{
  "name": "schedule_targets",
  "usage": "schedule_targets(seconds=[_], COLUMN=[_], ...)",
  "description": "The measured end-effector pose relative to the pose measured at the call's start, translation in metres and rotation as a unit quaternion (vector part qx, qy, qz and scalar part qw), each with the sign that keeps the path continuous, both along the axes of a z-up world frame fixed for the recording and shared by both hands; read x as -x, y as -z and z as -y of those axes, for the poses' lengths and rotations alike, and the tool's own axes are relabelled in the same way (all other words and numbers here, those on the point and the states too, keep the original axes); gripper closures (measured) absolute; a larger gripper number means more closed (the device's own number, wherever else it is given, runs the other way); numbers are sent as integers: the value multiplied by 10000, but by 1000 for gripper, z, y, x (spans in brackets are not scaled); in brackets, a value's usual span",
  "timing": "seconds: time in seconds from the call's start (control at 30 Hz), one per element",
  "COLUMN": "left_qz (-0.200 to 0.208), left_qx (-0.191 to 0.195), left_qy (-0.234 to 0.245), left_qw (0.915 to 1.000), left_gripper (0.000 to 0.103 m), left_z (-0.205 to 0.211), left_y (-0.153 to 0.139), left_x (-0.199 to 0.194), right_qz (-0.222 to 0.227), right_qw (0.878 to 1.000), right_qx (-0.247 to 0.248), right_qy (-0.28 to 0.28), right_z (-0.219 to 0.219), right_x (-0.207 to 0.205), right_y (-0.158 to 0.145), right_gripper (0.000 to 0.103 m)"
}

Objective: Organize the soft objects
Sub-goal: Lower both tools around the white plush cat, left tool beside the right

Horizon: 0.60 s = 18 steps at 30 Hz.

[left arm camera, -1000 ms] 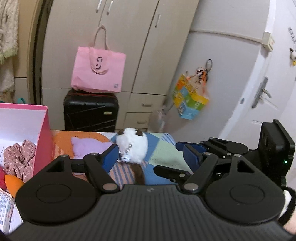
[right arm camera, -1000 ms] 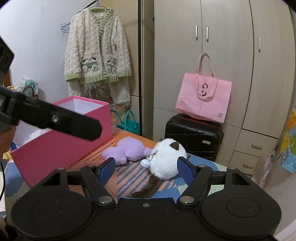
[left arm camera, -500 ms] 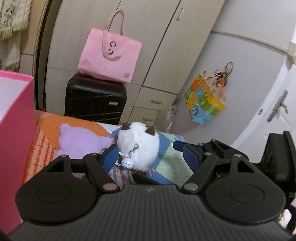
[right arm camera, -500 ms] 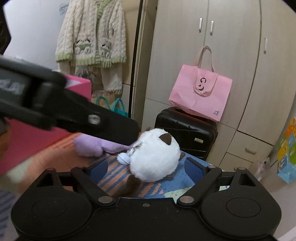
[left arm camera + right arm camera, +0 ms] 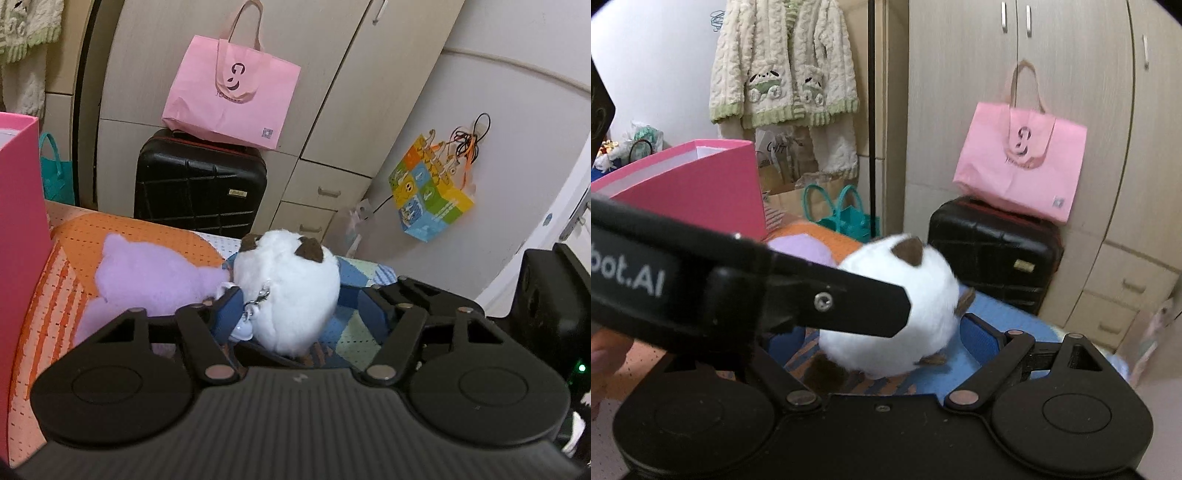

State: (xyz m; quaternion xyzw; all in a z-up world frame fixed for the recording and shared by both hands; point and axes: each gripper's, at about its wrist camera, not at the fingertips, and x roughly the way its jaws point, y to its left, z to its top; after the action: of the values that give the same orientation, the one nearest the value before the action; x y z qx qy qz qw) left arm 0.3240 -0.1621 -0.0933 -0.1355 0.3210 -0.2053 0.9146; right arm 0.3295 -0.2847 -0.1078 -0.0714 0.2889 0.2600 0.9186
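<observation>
Toward the far edge of the patterned bedspread [image 5: 66, 251], a round white plush [image 5: 291, 291] with brown ears lay with a flat lilac plush [image 5: 147, 273] touching it on the side nearer the pink box [image 5: 690, 184]. Both tools had been brought to the white toy at once, probably because it is bulky and squashy enough that a single pinch might slip off the fur.

The left gripper [image 5: 299, 306] had its jaws around the toy and they were closing; the blue pad by the metal clasp looked to be touching the fur, while the opposite pad stood a little clear, so nothing was clamped. The right gripper [image 5: 882, 332] also straddled the toy, its jaws wide and drawing in, neither pad visibly pressing. In the right wrist view the left tool's black finger crossed in front of the white ball, which hid one of the right pads in part.

The box stood open at the bedspread's edge beside the plush pair, a likely home for soft things. A suitcase [image 5: 993, 254] and a pink tote [image 5: 1023, 166] sat beyond the bed.
</observation>
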Motion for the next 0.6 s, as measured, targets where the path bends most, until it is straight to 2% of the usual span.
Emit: schedule_targets(seconds=[0.13, 0.33, 0.6], left_qz=[162, 210, 180], left_qx=[-274, -544, -531], left_qy=[-20, 59, 274], left_qw=[9995, 9983, 9981], left_gripper=[46, 47, 47], left_z=[5, 8, 11], left_y=[0, -5, -16], left_x=[5, 13, 32], right_qz=[105, 163, 166], right_qw=[9999, 9998, 9988], right_qx=[91, 18, -212], right_qy=[11, 148, 404], right_z=[-5, -4, 2], right_x=[7, 20, 39], right_y=[3, -3, -14], right_gripper=[20, 28, 32])
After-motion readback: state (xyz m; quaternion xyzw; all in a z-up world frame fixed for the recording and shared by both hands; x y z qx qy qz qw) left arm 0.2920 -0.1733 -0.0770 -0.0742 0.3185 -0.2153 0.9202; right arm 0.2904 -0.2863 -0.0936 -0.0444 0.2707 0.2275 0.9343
